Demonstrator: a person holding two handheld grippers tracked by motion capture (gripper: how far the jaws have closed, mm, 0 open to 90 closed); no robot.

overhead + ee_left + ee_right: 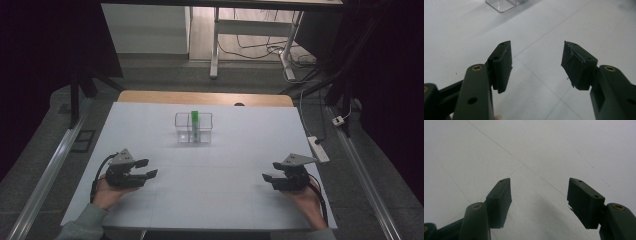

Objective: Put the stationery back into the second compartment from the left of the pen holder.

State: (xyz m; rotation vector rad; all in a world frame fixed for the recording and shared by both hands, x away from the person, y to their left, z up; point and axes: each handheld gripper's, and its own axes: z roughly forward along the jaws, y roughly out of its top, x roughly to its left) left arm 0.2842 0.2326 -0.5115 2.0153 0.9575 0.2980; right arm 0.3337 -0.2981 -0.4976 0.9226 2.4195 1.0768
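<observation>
Tube (194, 120) stood upright in rack (193, 128), far ahead; left gripper (148, 168) nearer than right gripper (268, 171), both released and empty

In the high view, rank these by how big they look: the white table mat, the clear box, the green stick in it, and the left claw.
1. White table mat.
2. Clear box and left claw: similar, and the claw is nearer, so unranked.
3. Green stick.
</observation>
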